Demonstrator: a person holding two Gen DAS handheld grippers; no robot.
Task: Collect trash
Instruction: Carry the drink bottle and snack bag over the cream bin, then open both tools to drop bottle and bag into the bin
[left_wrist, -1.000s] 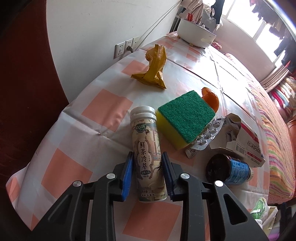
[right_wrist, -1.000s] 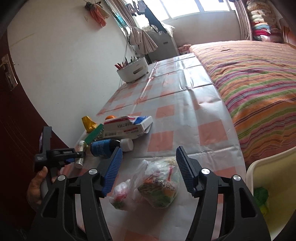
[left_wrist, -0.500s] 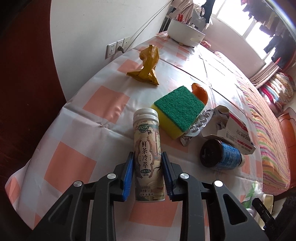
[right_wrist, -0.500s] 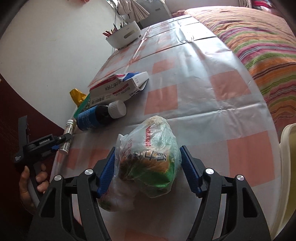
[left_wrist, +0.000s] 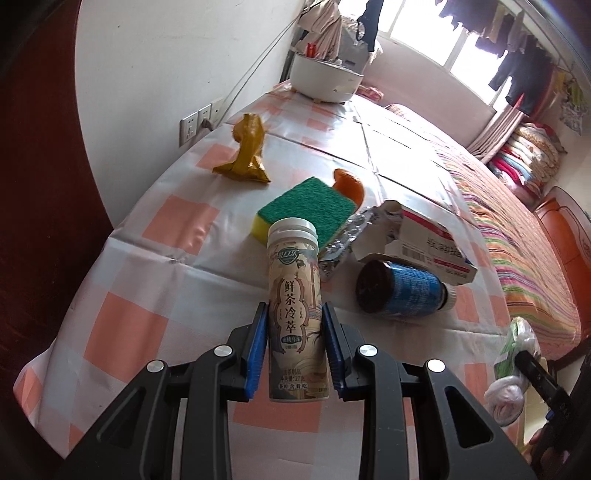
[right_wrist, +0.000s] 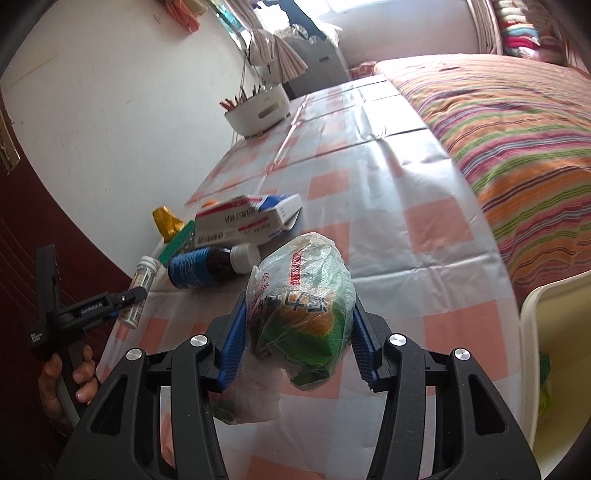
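Trash bag (right_wrist: 303, 314), thin clear plastic bulging with green and orange wrappers, sits pinched between the blue ribbed fingers (right_wrist: 234, 343) of the right gripper (right_wrist: 299, 354), its knotted tail drooping below them. Held the same way in the left gripper (left_wrist: 293, 350), a slim cylindrical tea bottle (left_wrist: 297, 314) with a white cap and a printed paper label points straight ahead from between the pads, tight on both sides.

Ahead of the left fingers lie a green-and-yellow sponge (left_wrist: 306, 208), a foil blister pack (left_wrist: 343, 243), an orange peel (left_wrist: 349, 182) and, farther off to the left, a crumpled yellow wrapper (left_wrist: 247, 153). Right of the fingers are a dark medicine bottle (left_wrist: 399, 291) with a blue label, on its side, and a torn cardboard box (left_wrist: 424, 247). All rest on a glossy table (left_wrist: 166, 229) covered in a checked pink-and-white cloth.

Only the right view shows the bare hand (right_wrist: 70, 384) gripping the left tool's handle and a cream bin (right_wrist: 554, 332) to the right of the fingers. Only the left view shows the wall socket (left_wrist: 195, 123). A white tub (right_wrist: 258, 110) stands far ahead in both.
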